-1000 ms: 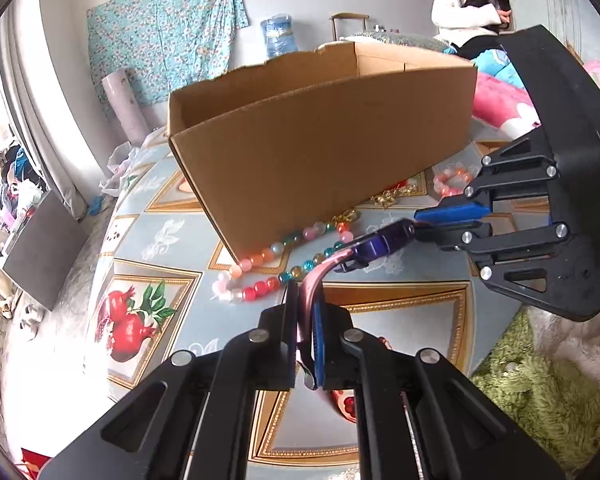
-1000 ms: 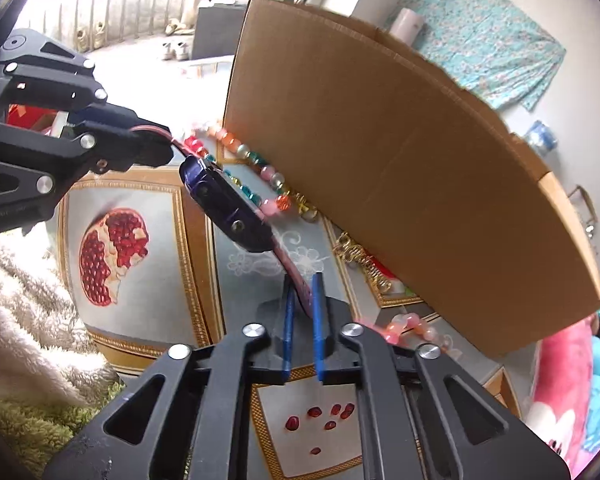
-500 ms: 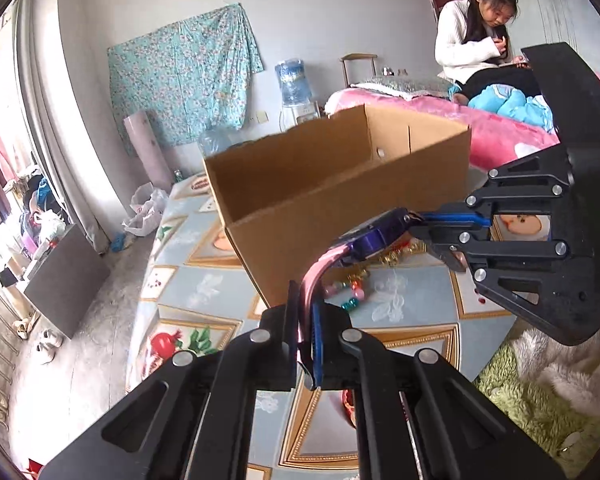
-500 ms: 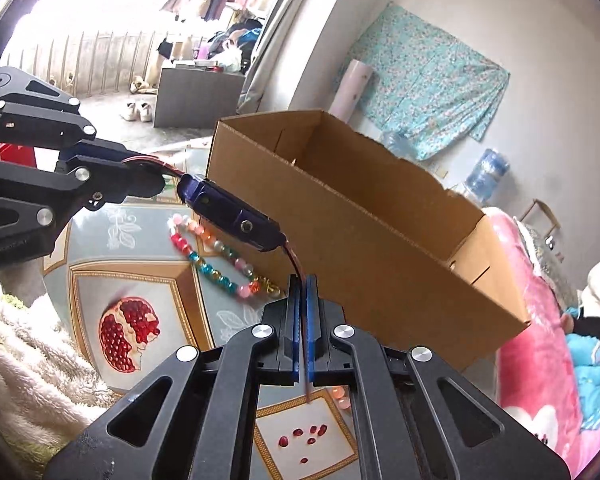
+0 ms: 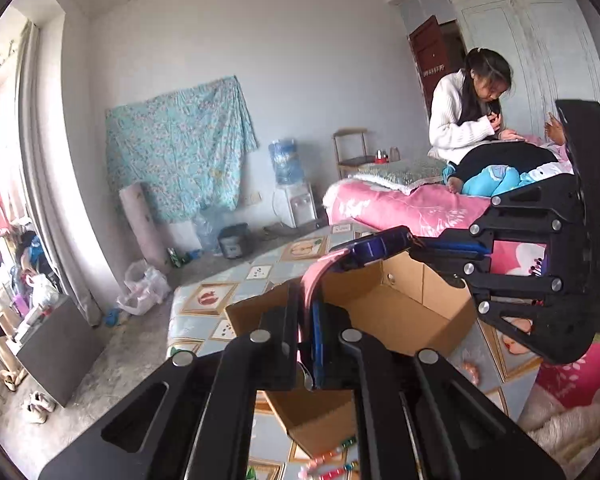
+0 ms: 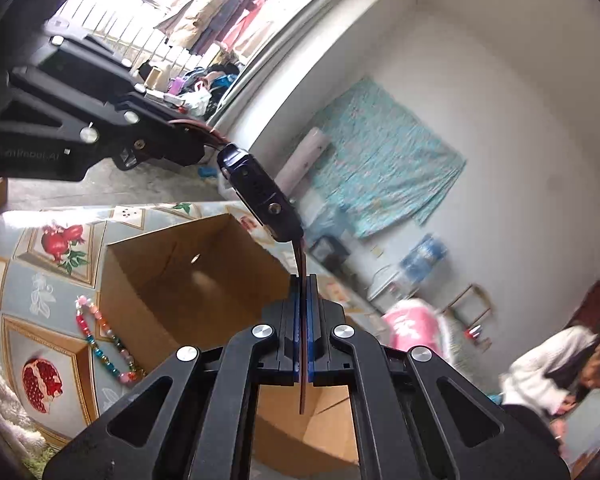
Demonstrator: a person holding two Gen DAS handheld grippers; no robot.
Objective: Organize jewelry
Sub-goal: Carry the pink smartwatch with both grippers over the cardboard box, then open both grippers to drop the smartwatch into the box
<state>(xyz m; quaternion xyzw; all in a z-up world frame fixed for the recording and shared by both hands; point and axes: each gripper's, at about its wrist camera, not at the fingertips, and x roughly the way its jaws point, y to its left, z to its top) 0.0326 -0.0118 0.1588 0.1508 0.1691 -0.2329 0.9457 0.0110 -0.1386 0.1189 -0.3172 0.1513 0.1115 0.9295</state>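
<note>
I have the watch (image 6: 260,196) strung between both grippers, each pinching one end of its pink strap. The left gripper (image 5: 310,344) has its fingers closed on the strap end near me, and the right gripper (image 6: 304,344) has its fingers clamped flat on the other end, the dark purple body hanging in the span between them. In both views it sits above the open cardboard box (image 6: 188,280), which I judge to be where it goes.

My worry is the release. If one side lets go first, the watch could swing on the other strap end and strike the box wall, or drop outside onto the tiled surface (image 6: 40,292). Pulling the two grippers apart would strain the strap.

The box mouth is wide and looks empty, so there is room to descend. Its near rim lies just below my left fingers, though. The bead necklace (image 6: 100,344) lies on the surface beside the box wall, clear of the path.
</note>
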